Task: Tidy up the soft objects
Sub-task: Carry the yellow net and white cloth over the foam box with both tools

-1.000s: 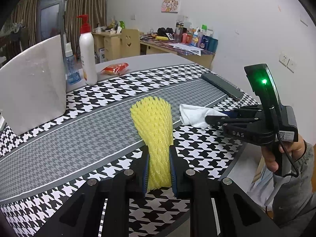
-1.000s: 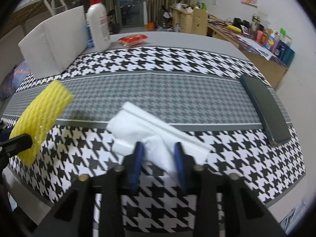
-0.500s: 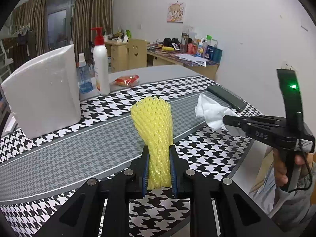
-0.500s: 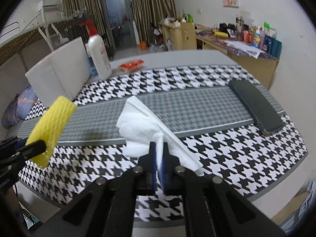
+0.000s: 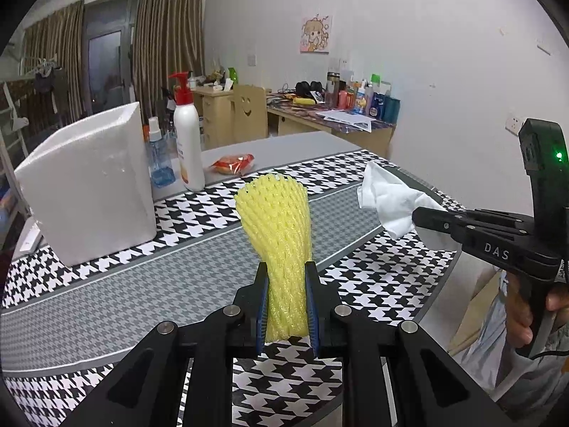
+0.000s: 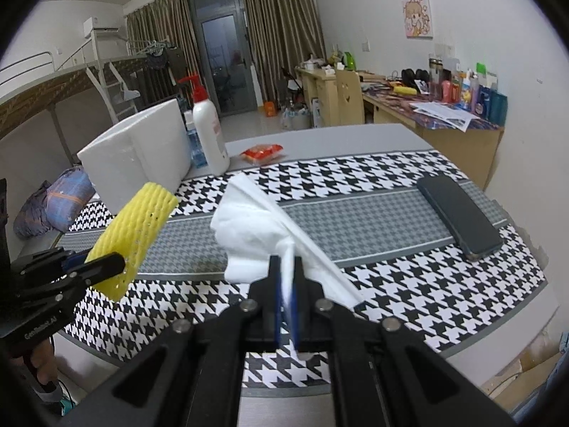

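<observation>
My left gripper [image 5: 286, 284] is shut on a yellow foam net sleeve [image 5: 275, 227] and holds it up above the houndstooth table; the sleeve also shows in the right wrist view [image 6: 137, 227]. My right gripper [image 6: 286, 277] is shut on a crumpled white tissue [image 6: 256, 224] and holds it in the air above the table's front part. In the left wrist view the tissue [image 5: 387, 197] hangs from the right gripper [image 5: 423, 219] at the right. A white foam box [image 5: 89, 181] stands at the left; it also shows in the right wrist view [image 6: 142, 149].
A white pump bottle [image 5: 186, 138], a blue spray bottle [image 5: 158, 160] and a red snack packet [image 5: 233, 163] stand behind the box. A black phone [image 6: 458, 217] lies at the table's right end. The table cloth [image 6: 373, 213] is black-and-white houndstooth.
My right gripper closed on the tissue and lifted it off the table. Both grippers have risen, with the yellow sleeve still held in the left.
</observation>
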Demonstrator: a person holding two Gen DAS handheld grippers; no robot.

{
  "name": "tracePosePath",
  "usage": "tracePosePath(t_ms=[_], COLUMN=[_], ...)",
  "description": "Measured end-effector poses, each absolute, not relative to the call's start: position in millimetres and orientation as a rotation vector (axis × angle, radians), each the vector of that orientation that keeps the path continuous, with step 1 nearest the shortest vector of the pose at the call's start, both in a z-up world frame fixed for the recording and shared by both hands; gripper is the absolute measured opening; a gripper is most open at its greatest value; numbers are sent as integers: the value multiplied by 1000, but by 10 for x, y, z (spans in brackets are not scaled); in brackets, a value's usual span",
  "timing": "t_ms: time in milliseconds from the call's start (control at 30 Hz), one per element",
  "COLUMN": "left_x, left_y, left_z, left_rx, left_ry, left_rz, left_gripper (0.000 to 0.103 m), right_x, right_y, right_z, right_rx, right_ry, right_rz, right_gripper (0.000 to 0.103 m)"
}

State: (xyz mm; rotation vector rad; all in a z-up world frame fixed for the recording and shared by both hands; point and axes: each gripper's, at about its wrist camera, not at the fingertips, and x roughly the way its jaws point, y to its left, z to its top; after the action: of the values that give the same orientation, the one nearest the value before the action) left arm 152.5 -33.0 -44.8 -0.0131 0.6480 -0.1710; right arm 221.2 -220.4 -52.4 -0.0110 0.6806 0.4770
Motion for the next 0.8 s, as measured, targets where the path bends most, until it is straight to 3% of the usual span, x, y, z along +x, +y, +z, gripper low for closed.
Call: tracePosePath(t_ms=[800], left_x=[1623], left_y=[-172], left_z=[-105], left_rx=[31], left_ry=[571], left_rz=[-101], left_gripper=[19], right_x=[2135], right_y=[-2140], right_z=[-244], right_rx=[12], right_ry=[595], right_rz=[481], right_gripper=[6])
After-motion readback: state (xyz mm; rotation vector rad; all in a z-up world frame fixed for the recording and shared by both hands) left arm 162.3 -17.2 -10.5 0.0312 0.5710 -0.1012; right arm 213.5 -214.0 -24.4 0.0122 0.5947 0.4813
